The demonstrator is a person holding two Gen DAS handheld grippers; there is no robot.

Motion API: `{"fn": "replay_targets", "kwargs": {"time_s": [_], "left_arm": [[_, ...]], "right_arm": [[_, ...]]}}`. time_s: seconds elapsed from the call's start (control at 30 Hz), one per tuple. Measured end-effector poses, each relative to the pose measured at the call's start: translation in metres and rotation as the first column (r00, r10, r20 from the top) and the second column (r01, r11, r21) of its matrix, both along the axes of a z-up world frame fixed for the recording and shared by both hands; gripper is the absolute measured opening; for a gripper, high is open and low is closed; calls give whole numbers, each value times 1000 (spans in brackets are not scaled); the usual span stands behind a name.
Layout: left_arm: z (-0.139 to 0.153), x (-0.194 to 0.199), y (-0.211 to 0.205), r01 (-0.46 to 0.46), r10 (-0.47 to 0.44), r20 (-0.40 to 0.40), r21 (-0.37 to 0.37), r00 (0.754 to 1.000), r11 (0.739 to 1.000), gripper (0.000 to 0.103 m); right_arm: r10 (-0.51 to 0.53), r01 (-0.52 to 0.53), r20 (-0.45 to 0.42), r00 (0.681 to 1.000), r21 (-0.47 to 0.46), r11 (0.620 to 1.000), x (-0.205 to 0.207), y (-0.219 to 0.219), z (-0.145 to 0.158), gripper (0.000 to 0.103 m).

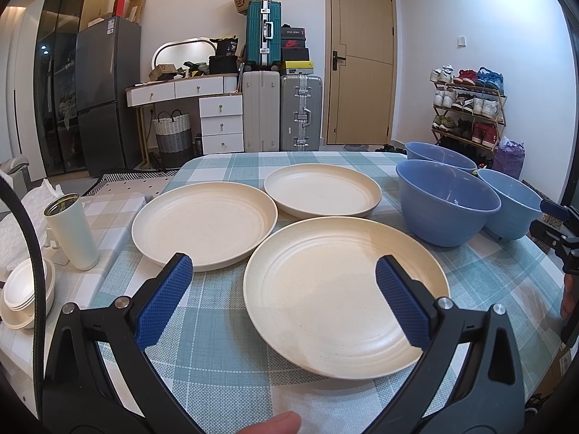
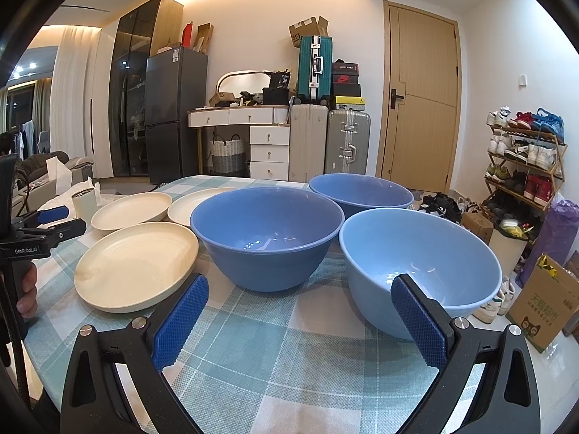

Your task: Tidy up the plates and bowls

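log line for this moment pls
left gripper: open, empty, before cream plate | right gripper: open, empty, near light blue bowl

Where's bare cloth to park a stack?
Free: the near edge of the checked tablecloth under the right claw, bordered by the nearest plate and the light blue bowl. Crowded: plates nearly touch; the three bowls sit close together at the right.

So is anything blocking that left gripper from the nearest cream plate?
Nothing visible. The open left gripper hangs just before the nearest cream plate, with only bare tablecloth between them.
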State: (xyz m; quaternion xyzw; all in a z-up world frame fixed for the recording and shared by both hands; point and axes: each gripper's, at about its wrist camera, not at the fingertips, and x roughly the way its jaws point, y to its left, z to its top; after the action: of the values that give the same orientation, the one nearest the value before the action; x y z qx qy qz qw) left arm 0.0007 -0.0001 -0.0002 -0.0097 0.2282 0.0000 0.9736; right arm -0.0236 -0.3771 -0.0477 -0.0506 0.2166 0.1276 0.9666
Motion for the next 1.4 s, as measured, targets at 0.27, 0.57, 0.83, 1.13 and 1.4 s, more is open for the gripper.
{"fn": "replay_targets", "kwargs": {"time_s": [0.27, 0.57, 0.83, 1.13, 1.4], "left_arm": [[1, 0, 3, -2, 2, 1, 2, 1000, 1000, 101], [-2, 1, 5, 1, -1, 3, 14, 1000, 1000, 101], [4, 0, 3, -14, 14, 11, 3, 1000, 1000, 101], [22, -2, 7, -58, 58, 3, -2, 998, 998, 101], [34, -7, 17, -96, 96, -15, -13, 995, 995, 101]], "right_arm": [[-6, 6, -12, 1000, 22, 1000, 2, -3, 1, 103], [-3, 3, -11, 1000, 11, 1000, 1, -2, 1, 103], [22, -21, -21, 1000, 44, 999, 4, 2, 8, 103], [70, -69, -15, 997, 45, 997, 4, 22, 28, 103], [109, -108, -50, 993, 39, 993, 12, 46, 39, 103]]}}
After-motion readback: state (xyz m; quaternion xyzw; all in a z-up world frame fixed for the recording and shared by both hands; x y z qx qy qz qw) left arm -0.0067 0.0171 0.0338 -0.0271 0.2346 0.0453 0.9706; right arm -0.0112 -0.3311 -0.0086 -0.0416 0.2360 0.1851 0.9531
